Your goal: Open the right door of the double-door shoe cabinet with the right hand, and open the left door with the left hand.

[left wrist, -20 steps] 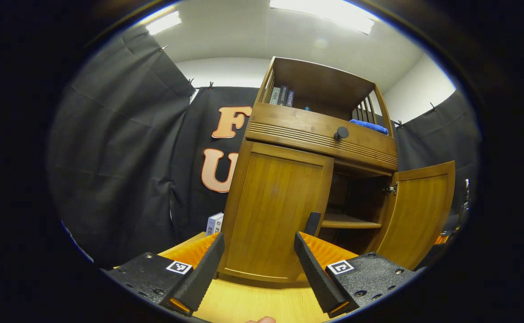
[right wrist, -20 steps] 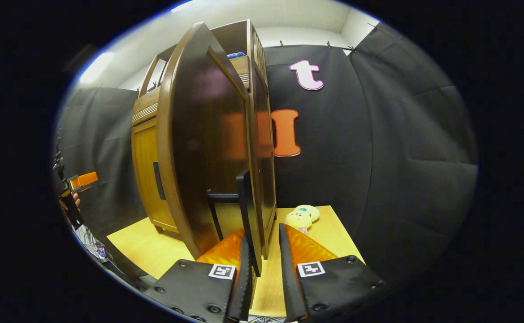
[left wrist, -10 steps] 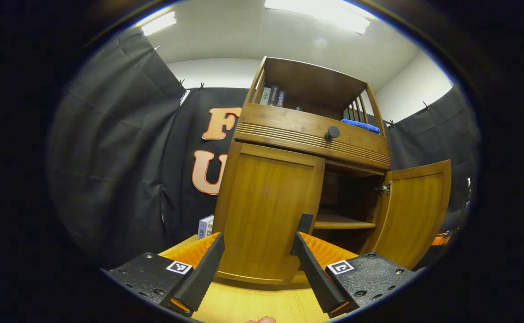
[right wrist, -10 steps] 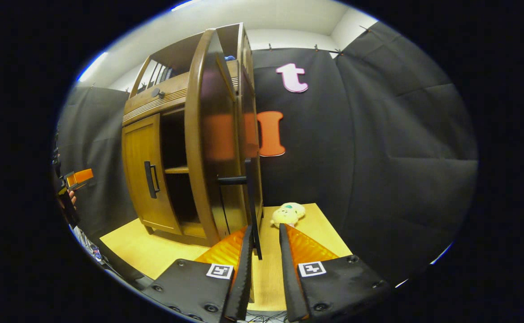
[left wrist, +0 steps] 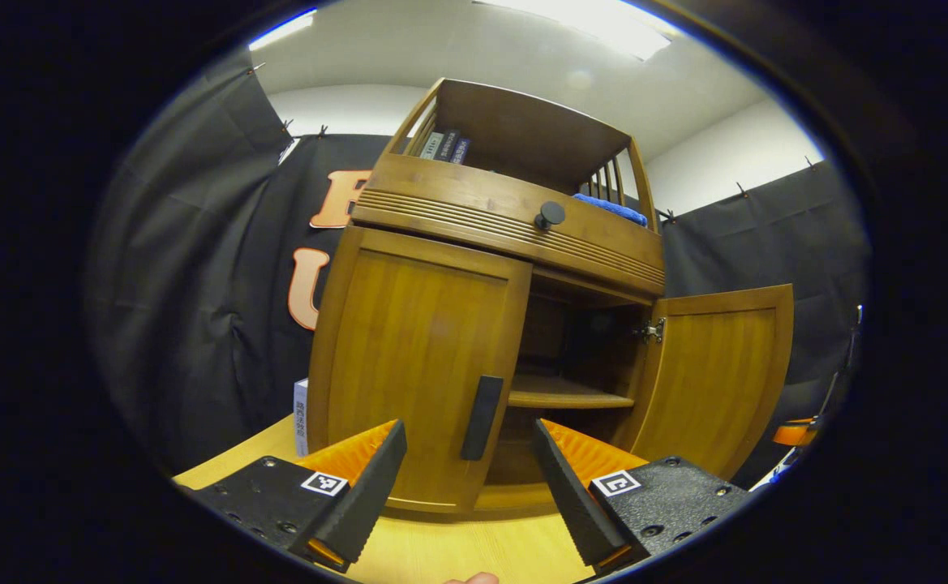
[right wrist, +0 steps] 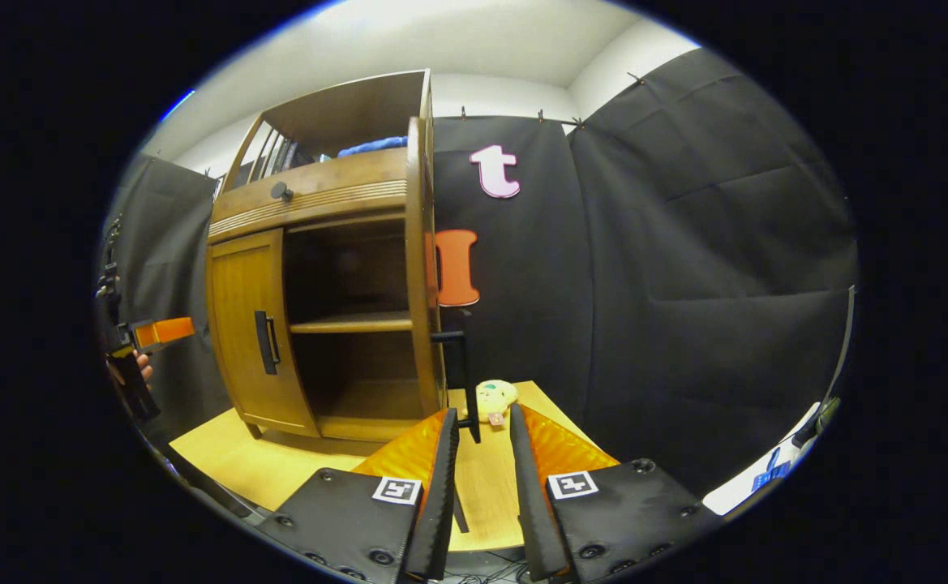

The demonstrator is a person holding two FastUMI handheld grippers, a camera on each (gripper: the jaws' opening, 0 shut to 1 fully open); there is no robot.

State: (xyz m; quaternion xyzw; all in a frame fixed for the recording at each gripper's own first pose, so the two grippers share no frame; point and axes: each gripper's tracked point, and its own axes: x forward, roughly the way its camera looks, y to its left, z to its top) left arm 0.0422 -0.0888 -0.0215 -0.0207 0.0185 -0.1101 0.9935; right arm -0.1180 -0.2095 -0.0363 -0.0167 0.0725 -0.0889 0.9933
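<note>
The left tongs [left wrist: 467, 495] stand wide apart, level before the shut left door [left wrist: 417, 365], its handle [left wrist: 482, 417] between and beyond the tips. The right tongs [right wrist: 480, 487] are narrow, near the right door's handle [right wrist: 462, 375]; whether they grip it I cannot tell. The right gripper view adds a plush toy [right wrist: 493, 399] at the bench's [right wrist: 230, 454] far edge.

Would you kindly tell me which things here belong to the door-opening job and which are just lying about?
For the job: left door, closed; left door handle; right door, open; right door handle; left claw; right claw.
Lying about: plush toy; books; blue cloth; box; drawer knob.
</note>
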